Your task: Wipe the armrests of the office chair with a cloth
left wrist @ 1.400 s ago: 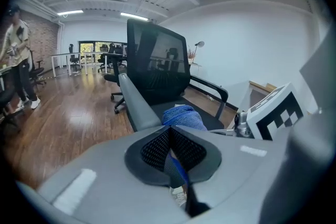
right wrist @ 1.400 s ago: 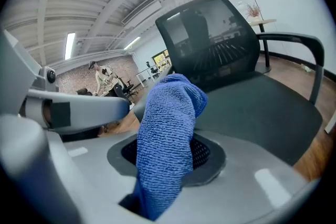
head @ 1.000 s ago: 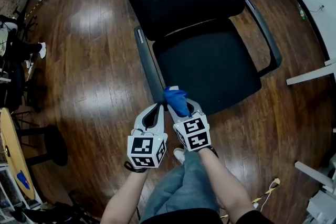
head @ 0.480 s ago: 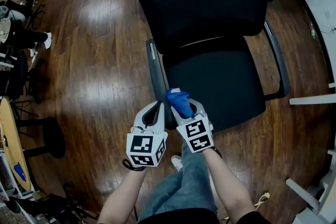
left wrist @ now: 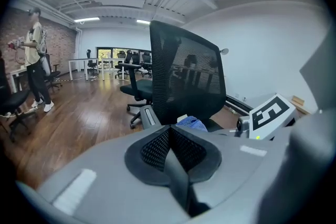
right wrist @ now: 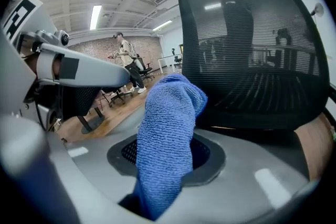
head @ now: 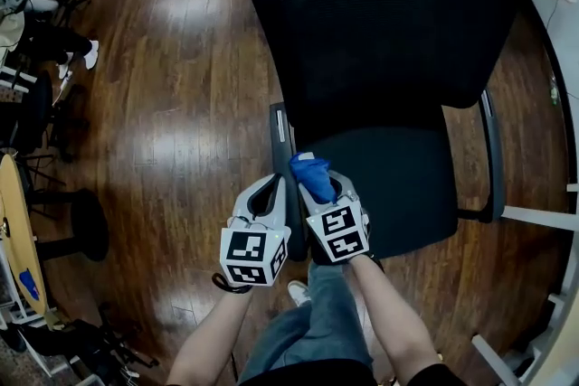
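Closer now, the office chair [head: 389, 41] is filling the head view. The left gripper [head: 270, 187] is riding pinched together, empty. The right gripper [head: 318, 185] is clamping the blue cloth [head: 313, 174] just beside the near armrest [head: 280, 133]. Judging by its droop, the cloth is handling soft and light, so gripping its bunched middle is suiting it.

1. No word, brand name or number can be read in any view.
2. The marker cube [head: 254, 255] on the left tongs [head: 270, 183] bears only black-and-white square patterns, not letters.
3. The marker cube [head: 339, 233] on the right tongs [head: 317, 180] bears the same kind of pattern. One face seen from the left gripper view is also no readable character.
4. A small pale label [head: 281, 127] lies on the chair's armrest [head: 277, 151], and its print is too small to read.
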Motion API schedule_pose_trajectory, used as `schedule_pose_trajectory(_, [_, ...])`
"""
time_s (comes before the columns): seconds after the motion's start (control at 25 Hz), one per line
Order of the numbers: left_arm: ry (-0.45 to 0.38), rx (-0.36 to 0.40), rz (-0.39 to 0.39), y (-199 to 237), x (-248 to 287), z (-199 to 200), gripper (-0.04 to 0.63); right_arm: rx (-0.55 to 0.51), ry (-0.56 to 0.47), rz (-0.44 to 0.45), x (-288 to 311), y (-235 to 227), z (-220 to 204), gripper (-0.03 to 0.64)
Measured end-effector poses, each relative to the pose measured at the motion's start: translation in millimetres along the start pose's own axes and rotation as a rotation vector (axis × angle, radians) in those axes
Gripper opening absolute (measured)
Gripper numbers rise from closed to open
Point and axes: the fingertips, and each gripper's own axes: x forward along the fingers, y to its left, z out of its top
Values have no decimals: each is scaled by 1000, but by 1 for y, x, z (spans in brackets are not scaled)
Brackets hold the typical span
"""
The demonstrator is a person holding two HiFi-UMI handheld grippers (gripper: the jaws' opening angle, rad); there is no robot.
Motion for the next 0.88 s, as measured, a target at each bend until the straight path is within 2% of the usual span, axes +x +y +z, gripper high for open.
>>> schedule_pose_trajectory(0.44, [5, -43, 62, 30, 31, 16, 5, -56, 22, 18, 43, -38, 37, 138])
schedule_pose_trajectory(0.88, [11, -47, 62, 37, 33, 13, 4, -55, 19, -4, 52, -44, 43, 138])
